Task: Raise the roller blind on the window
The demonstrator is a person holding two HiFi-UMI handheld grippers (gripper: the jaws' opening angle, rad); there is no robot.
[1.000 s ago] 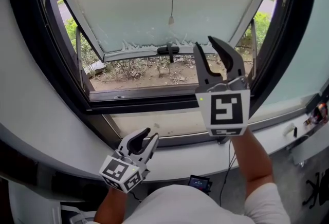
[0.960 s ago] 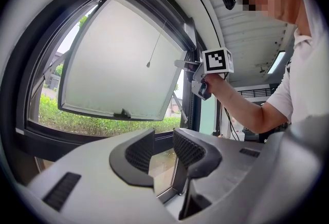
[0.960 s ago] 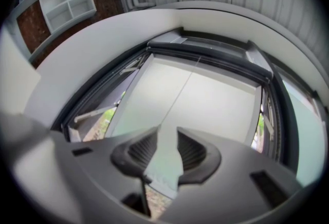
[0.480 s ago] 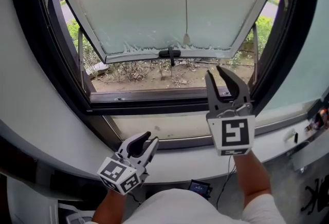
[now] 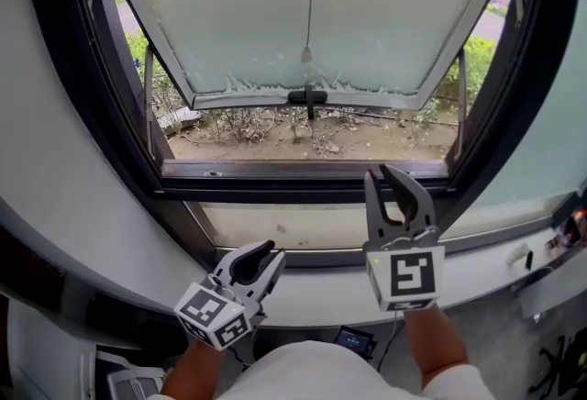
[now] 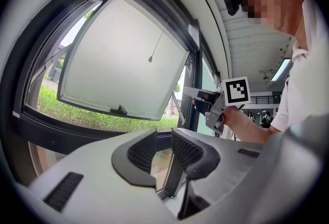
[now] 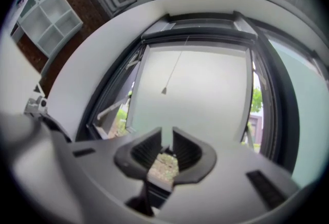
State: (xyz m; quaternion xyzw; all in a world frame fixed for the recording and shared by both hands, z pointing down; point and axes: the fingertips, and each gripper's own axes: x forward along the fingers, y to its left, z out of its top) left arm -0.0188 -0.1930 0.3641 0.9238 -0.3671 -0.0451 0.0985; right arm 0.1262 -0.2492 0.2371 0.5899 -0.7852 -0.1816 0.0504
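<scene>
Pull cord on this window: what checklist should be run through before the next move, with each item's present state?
1. Pull cord visible and hanging free in front of the frosted sash: ok.
2. Right gripper empty: ok. Its jaws have just been closing but stand apart, with nothing between them.
3. Right gripper at the cord: not ok. It sits low by the lower frame, well under the cord's end.
4. Left gripper clear of the cord: ok. It is down by the sill; its jaws have just been closing, with nothing between them.
5. Roller blind height: cannot tell. No blind edge can be made out.
</scene>
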